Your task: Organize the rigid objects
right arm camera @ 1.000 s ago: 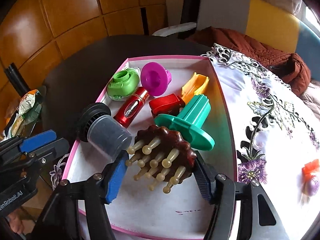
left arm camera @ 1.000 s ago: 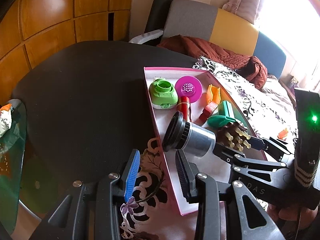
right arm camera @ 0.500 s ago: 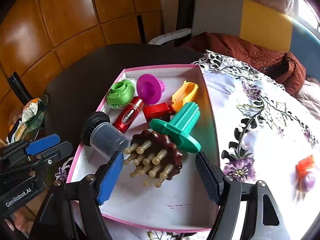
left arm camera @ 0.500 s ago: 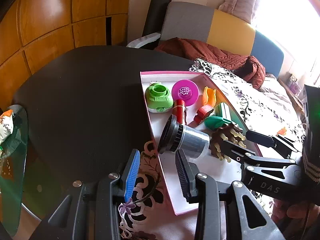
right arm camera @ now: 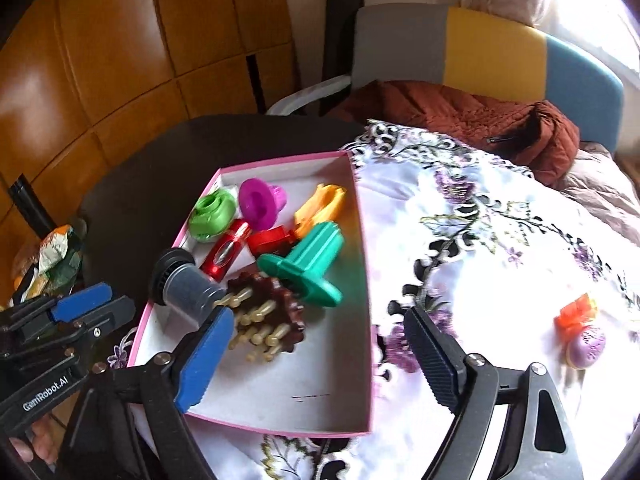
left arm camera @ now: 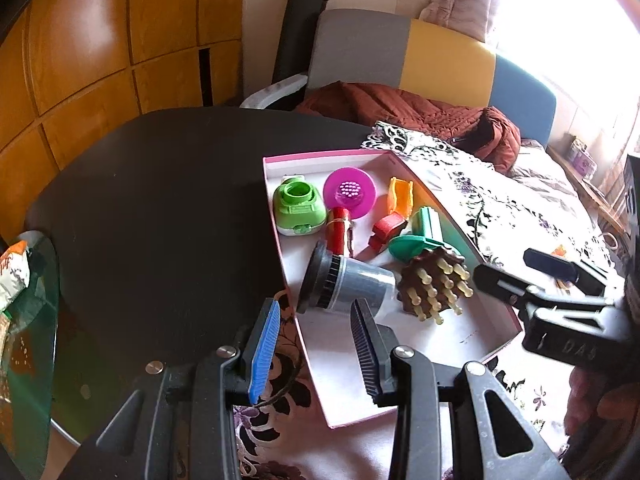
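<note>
Two grippers [left arm camera: 312,344] [right arm camera: 320,356] — both empty — above pink box [right arm camera: 362,288] of toys.

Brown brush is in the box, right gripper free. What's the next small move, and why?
Probably swing the right gripper toward the small orange and purple toy on the cloth: its jaws have just been opening, empty, the brush lies in the box, and that toy remains outside.

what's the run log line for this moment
right hand-held gripper: jaws just opened, empty | brown brush: in pink box | left hand-held gripper: open, empty
</note>
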The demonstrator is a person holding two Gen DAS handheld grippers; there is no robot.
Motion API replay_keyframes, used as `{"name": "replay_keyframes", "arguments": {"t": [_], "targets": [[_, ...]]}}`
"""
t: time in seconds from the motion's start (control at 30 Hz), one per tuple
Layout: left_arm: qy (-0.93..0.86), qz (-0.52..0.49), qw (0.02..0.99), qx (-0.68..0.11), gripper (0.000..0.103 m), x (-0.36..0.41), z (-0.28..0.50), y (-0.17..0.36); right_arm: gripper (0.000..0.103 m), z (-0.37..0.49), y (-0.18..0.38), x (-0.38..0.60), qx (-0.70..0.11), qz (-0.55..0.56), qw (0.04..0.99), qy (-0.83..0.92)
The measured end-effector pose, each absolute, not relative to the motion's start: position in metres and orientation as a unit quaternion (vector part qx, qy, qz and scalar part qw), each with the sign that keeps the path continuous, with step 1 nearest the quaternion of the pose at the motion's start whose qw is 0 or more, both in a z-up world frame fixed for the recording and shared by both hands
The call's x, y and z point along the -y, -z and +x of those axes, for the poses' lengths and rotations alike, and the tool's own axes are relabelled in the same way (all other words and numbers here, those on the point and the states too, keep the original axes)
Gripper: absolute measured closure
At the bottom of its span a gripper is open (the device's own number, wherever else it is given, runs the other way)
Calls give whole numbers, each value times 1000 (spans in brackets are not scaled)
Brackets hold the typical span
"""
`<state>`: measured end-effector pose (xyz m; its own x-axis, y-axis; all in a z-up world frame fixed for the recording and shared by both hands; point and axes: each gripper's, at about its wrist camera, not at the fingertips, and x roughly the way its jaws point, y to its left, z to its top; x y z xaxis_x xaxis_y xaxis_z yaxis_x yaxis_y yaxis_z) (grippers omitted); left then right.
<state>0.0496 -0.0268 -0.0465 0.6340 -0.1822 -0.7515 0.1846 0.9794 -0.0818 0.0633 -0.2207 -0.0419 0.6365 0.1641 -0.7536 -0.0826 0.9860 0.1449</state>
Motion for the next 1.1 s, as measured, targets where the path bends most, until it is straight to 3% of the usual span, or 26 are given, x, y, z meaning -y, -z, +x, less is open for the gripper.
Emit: {"name": "replay_keyframes", "arguments": {"t": [0.37,0.77,1.1], "targets": [[126,34,906,-403,66,51,44,38,10,56,27,277,-409,58,910,-12],[177,85,900,-390,66,101,39,31,8,36,10,412,-390,66,908,135],[236,118,878,-399,66,166,41,30,8,3,35,527,-378,207,861,268]]}}
